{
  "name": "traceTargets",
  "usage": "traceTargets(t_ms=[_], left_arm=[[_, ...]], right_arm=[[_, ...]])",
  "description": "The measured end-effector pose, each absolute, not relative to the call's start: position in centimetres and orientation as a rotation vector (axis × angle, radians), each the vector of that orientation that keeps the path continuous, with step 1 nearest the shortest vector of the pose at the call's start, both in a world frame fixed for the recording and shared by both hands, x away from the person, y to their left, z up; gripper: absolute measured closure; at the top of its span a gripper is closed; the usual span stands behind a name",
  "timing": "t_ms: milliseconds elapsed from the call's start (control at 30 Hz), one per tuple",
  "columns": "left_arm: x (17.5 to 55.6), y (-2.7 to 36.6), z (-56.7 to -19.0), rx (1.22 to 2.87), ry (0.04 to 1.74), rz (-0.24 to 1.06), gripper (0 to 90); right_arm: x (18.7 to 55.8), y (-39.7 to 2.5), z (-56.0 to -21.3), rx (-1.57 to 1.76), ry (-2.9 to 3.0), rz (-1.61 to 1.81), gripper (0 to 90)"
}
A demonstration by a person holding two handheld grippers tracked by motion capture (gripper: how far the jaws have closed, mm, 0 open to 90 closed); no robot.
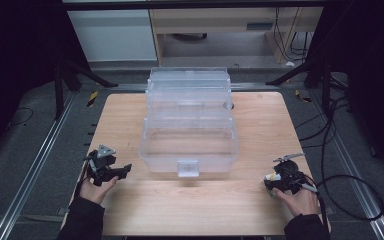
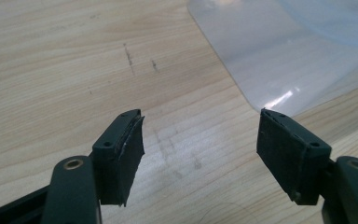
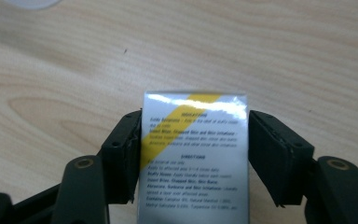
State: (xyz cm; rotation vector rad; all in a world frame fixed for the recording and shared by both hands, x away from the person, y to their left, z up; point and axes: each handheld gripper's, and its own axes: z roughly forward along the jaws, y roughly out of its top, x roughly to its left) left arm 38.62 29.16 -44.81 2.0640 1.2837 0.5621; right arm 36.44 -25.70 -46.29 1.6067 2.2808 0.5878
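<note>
While the left gripper (image 1: 125, 171) rests with its jaws apart and holding nothing on the wooden table (image 1: 130, 115), the clear tiered plastic organiser box (image 1: 189, 125) stands empty at centre, and the right gripper (image 3: 193, 154) clamps a small printed packet (image 3: 194, 158) near the table's right edge.

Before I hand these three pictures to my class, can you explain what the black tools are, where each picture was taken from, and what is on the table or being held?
A person holds a two-jaw tool in each hand. The high view looks down on the light wooden table, where a clear plastic tiered storage box stands open in the middle. The other two pictures come from cameras riding on each tool, looking along its black jaws. The left gripper is open and holds nothing; a corner of the clear box shows beyond it. The right gripper is closed on a small silver carton with a yellow stripe and printed directions, held just above the table.
</note>
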Motion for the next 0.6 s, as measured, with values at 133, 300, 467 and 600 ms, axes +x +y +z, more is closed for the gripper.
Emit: traceTargets(t_ms=[133,300,467,600], left_arm=[[38.7,29.1,-43.7,2.030,1.261,0.580,32.5],[38.8,28.9,-41.5,1.985,1.211,0.603,34.6],[39.5,28.1,-40.0,1.963,1.161,0.604,40.0],[40.6,27.1,-39.6,1.979,1.133,0.609,40.5]], right_arm=[[36.7,-25.7,-45.7,1.569,2.237,0.610,34.9],[36.9,-25.7,-44.0,1.507,2.132,0.740,35.2],[37.6,-24.5,-41.6,1.428,2.054,0.907,35.9],[38.4,-23.4,-40.7,1.395,2.052,0.957,36.5]])
